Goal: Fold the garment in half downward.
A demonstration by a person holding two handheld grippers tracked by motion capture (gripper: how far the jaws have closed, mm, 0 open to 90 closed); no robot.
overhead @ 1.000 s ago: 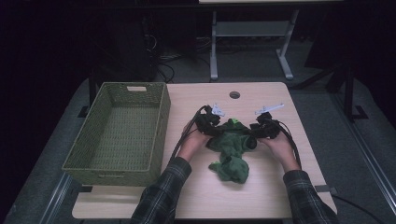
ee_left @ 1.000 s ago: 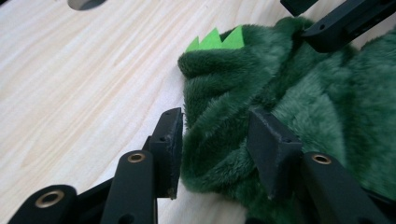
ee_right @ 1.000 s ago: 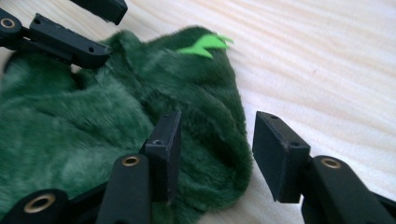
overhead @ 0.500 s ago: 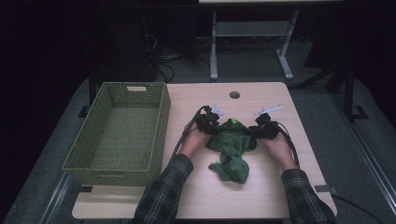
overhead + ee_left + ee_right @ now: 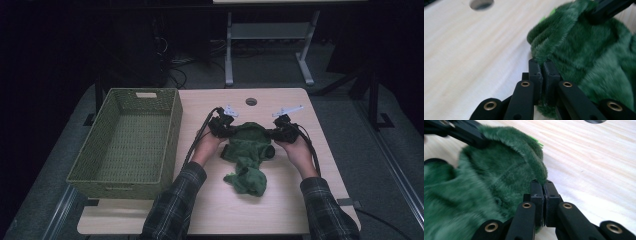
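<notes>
Now both tongs (image 5: 227,131) (image 5: 280,132) pinch the green cloth's (image 5: 248,150) far edge.

A light wood table (image 5: 280,210) with rounded corners is seen from above, with a round cable hole (image 5: 251,101) cut near its far edge. On its left part a green woven basket (image 5: 80,172) is set, rectangular and open-topped. Just right of the middle, a fuzzy dark green cloth (image 5: 248,155) is laid crumpled on the bare wood, well apart from the basket's wall and the hole.
</notes>
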